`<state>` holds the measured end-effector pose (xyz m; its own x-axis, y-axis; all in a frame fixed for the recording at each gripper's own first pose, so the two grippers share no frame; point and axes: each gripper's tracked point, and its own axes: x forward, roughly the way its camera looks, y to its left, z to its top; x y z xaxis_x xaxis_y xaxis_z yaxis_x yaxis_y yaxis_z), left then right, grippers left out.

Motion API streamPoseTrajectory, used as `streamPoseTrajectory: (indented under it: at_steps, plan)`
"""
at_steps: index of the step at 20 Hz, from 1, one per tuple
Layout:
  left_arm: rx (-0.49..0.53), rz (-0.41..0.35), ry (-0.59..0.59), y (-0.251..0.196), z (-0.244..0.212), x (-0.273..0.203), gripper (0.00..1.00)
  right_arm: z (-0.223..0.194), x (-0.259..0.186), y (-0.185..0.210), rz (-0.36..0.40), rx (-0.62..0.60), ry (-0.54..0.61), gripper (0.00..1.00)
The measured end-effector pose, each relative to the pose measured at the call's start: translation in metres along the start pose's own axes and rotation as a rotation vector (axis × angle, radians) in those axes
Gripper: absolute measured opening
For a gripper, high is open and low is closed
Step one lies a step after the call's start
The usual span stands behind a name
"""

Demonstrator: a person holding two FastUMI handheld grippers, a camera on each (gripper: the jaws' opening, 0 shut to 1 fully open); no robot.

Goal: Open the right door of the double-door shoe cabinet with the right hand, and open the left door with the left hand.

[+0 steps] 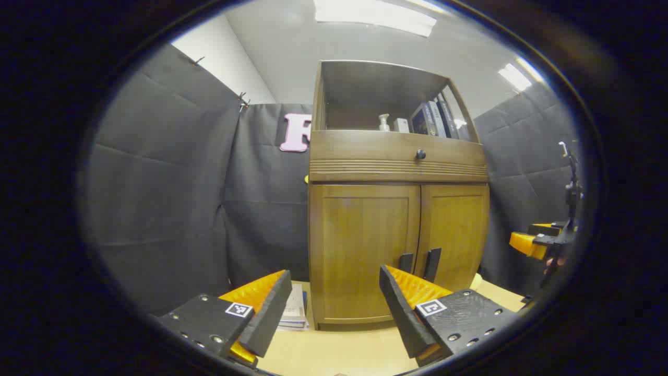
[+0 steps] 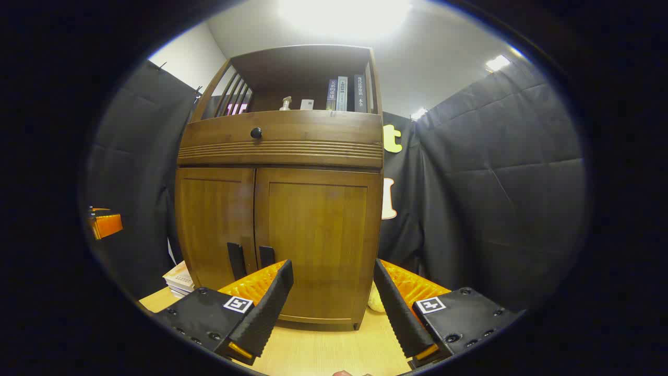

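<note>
Both my claws hang spread and empty, left gripper (image 1: 334, 300) and right gripper (image 2: 331, 292), facing the brown wooden double-door shoe cabinet (image 1: 396, 230) on the pale table (image 1: 334, 350), doors closed. Stacked books (image 1: 293, 313) lie beside its left corner.

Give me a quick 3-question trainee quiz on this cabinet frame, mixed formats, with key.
1. True or false: both doors of the cabinet are shut.
2. Multiple choice: where do the two dark door handles sit? A) at the outer edges B) side by side at the centre seam, low on the doors C) on the drawer front
3. Fill in: the right gripper has its jaws ____, with nothing between them.

Key:
1. True; left door and right door lie flush.
2. B
3. open; the left gripper is likewise.
</note>
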<state>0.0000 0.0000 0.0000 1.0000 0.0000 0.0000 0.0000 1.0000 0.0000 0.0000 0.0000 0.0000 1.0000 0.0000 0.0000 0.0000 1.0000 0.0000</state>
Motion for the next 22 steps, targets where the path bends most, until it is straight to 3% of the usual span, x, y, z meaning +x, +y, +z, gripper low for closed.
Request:
streamPoseTrajectory:
  at_steps: [12,22]
  plan:
    - [0.004,0.005,0.019,-0.005,-0.01,-0.015,0.98,0.009,-0.001,-0.004,-0.041,-0.008,-0.009,0.97]
    - [0.003,0.048,0.043,-0.011,-0.025,-0.04,0.98,0.007,0.006,0.022,0.056,-0.021,0.01,0.97]
